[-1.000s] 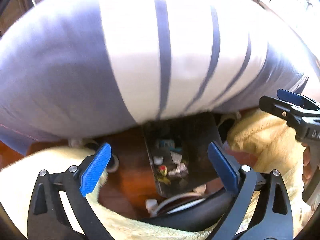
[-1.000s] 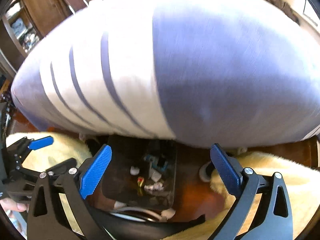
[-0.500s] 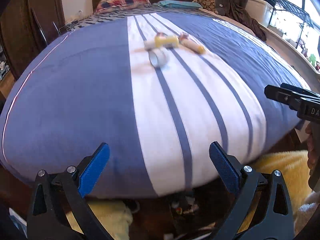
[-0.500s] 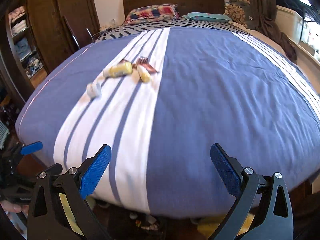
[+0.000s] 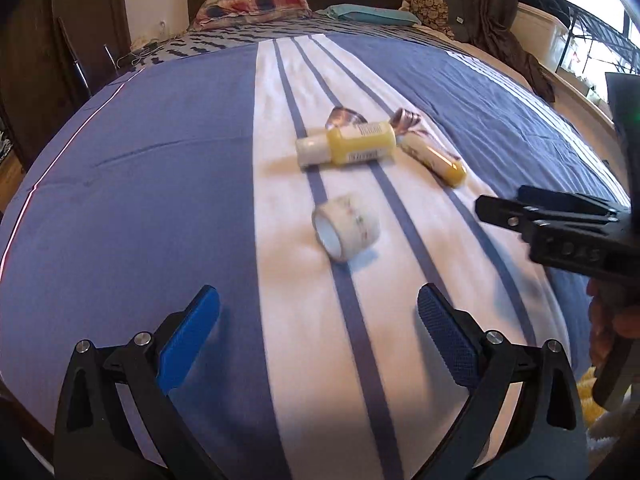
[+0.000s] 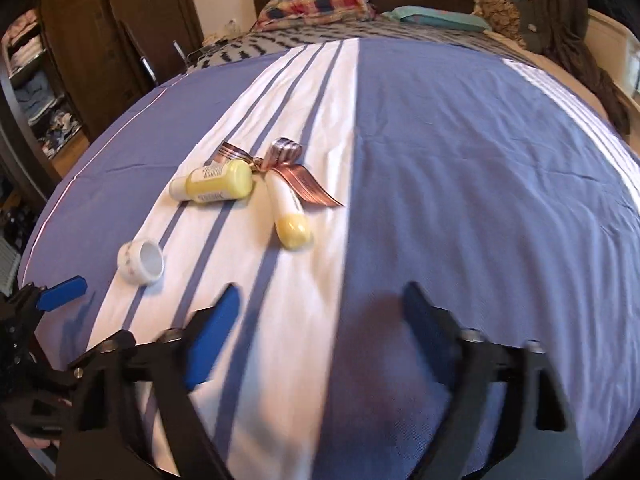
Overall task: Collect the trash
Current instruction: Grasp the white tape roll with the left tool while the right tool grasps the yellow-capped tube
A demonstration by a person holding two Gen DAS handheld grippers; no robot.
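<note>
**— What's different from a second ago?**

— A second ago both my tongs were pointed low, under the overhang of the bedspread, looking at a dark bin of scraps on the floor. Now they have swung up over the bed (image 5: 168, 184), and the litter on top has come into sight.

**— What litter, and where?**

— Four things on the white striped band of the cover: a tape roll (image 5: 347, 227) nearest me, lying apart from the rest; beyond it a yellow bottle (image 5: 347, 145) on its side with a white cap; just beside that a yellow-tipped tube (image 5: 434, 156); and a shiny ribbon (image 6: 298, 178) tangled around the far ends of both.

**— And your tongs?**

— The left gripper (image 5: 318, 332) is spread wide with nothing between its blue pads, low over the near edge of the bed, roughly in line with the tape roll. The right gripper (image 6: 320, 320) is likewise spread and empty, over the blue panel, with the tube ahead and to its left.

**— So where does that leave the job?**

— Nothing here is picked up yet, I'd say. The tape roll looks the natural first grab for my left; the ribbon may drag the bottle or tube along.
</note>
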